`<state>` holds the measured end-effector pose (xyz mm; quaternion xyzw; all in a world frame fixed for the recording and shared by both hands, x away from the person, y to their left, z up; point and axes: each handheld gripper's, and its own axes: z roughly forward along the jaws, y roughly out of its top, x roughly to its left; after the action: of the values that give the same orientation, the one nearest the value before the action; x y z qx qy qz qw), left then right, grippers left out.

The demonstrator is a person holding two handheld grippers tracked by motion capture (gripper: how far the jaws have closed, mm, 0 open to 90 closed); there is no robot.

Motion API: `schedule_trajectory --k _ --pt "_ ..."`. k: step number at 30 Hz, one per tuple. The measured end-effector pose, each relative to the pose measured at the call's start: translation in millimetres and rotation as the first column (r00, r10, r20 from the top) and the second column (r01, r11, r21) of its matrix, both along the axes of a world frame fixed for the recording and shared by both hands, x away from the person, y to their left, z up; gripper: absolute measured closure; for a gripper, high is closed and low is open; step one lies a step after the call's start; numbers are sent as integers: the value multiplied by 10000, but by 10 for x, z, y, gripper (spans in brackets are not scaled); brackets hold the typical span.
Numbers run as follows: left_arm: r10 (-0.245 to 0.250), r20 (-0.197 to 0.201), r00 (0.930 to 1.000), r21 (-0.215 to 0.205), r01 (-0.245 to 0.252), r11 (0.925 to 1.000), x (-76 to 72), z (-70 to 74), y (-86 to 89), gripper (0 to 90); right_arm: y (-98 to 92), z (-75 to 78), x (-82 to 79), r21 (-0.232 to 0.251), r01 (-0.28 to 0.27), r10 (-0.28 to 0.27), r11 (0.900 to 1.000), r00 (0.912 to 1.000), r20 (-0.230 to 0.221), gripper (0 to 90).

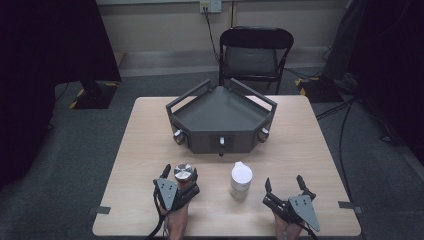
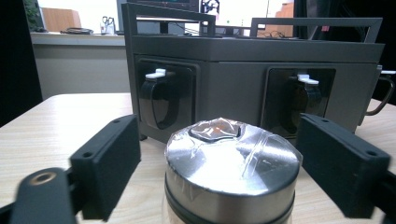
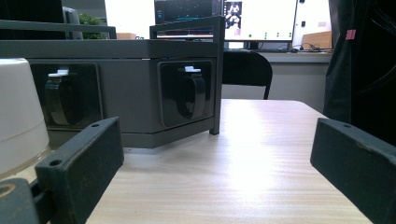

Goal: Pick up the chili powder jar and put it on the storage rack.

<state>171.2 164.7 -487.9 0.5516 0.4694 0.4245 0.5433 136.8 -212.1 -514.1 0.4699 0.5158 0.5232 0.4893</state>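
Note:
A jar with a shiny metal lid (image 1: pixel 184 172) stands near the table's front, between the jaws of my left gripper (image 1: pixel 180 175). In the left gripper view the lid (image 2: pixel 232 161) sits in the gap with space on both sides, so the left gripper (image 2: pixel 232 172) is open around it. A white-capped jar (image 1: pixel 241 181) stands just right of it. My right gripper (image 1: pixel 284 184) rests open at the front right, nothing between its jaws; the white cap (image 3: pixel 18 112) shows at the left edge of its view, beside the left jaw.
A dark grey angular tray stand (image 1: pixel 220 115) with rails and knobbed clips on its front faces (image 2: pixel 161 95) (image 3: pixel 191 93) sits mid-table. A black folding chair (image 1: pixel 256 52) stands behind the table. Bare wood lies right of the stand (image 3: pixel 261 154).

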Motion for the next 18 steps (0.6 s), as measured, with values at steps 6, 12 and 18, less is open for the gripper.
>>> schedule_trajectory --k 6,12,18 --pt "50 -62 10000 19 -50 10000 15 -3 -15 216 -3 0 0 4 -16 16 10000 10000 1 13" --pt "-101 -120 9999 86 102 9999 24 -10 -11 277 -3 0 -1 6 -18 18 10000 10000 1 12" --pt "-44 -84 10000 126 45 9999 14 -28 -36 343 -3 0 -2 5 -19 19 10000 10000 0 12"
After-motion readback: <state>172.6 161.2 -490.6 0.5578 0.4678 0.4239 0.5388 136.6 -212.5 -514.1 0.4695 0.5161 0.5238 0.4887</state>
